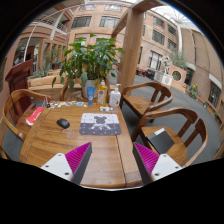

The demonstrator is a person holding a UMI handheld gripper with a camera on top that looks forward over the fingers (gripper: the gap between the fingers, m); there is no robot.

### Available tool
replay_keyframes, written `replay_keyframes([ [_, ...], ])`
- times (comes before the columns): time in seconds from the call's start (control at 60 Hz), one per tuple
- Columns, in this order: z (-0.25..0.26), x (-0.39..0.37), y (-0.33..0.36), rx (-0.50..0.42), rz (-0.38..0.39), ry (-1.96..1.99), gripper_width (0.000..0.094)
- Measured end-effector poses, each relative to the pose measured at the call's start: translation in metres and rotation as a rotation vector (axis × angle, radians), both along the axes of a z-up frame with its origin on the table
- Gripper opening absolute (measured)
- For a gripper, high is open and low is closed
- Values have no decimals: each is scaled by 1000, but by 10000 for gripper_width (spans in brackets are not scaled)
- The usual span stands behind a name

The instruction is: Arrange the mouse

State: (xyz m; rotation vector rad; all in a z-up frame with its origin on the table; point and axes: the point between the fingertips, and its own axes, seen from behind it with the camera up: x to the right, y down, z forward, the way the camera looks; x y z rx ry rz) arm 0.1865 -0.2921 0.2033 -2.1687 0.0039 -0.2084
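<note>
Above the near edge of the wooden table [45, 140], gripper [109, 158] hovers level, looking down its length; fingers spread wide, pink pads [76, 157] clear of everything, nothing held. One black mouse [63, 123] sits on the table just left of one patterned mouse mat [100, 124], well beyond the fingers. One potted plant [88, 60] stands behind the mat, four wooden chairs [168, 135] around the table.
</note>
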Motion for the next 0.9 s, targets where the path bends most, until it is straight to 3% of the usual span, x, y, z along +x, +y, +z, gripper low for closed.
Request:
replay_keyframes([
  [0.233,-68,4,6,-80,-16,3,840],
  [0.4,-126,-49,20,-147,82,38,835],
  [0.633,-159,-161,107,-73,263,74,847],
  [0.75,-170,-202,163,-34,302,77,849],
  [0.9,-191,-233,219,-50,321,67,848],
])
